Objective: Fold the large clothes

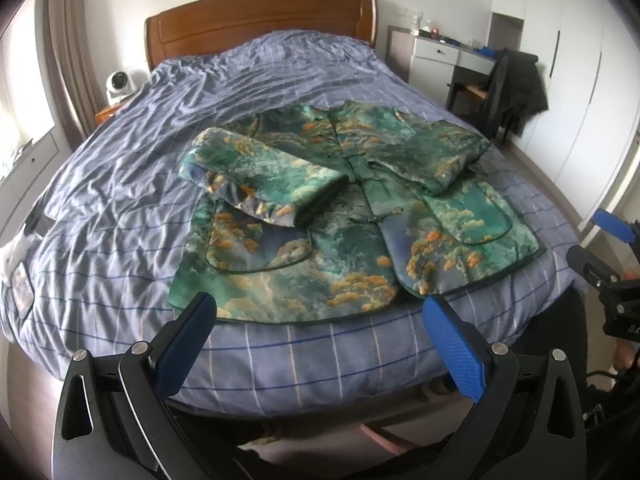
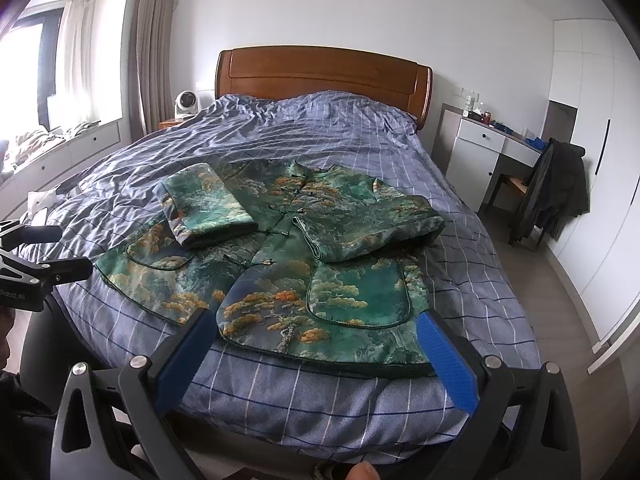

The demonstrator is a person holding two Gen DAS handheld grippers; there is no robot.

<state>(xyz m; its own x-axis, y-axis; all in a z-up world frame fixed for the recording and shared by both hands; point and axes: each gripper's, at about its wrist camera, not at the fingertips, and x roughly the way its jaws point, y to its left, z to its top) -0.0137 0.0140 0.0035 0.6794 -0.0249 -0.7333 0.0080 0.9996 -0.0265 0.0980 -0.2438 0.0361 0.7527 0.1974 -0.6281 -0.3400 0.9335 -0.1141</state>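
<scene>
The jacket (image 1: 340, 216) lies flat on the bed (image 1: 120, 184), both sleeves folded across its front, hem just ahead of both jaws. Left gripper (image 1: 320, 344) and right gripper (image 2: 316, 360) stand wide and empty. The satin-like, padded cloth looks soft, slippery, fairly bulky; grip the hem corners firmly.

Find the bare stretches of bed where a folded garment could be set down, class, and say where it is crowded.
Free: the checked cover between the jacket and the headboard, and the strip between the jacket and the window-side bed edge. A narrower band runs along the foot edge, before both open tongs. Crowded: the middle, where the jacket lies with both sleeves folded in.
</scene>
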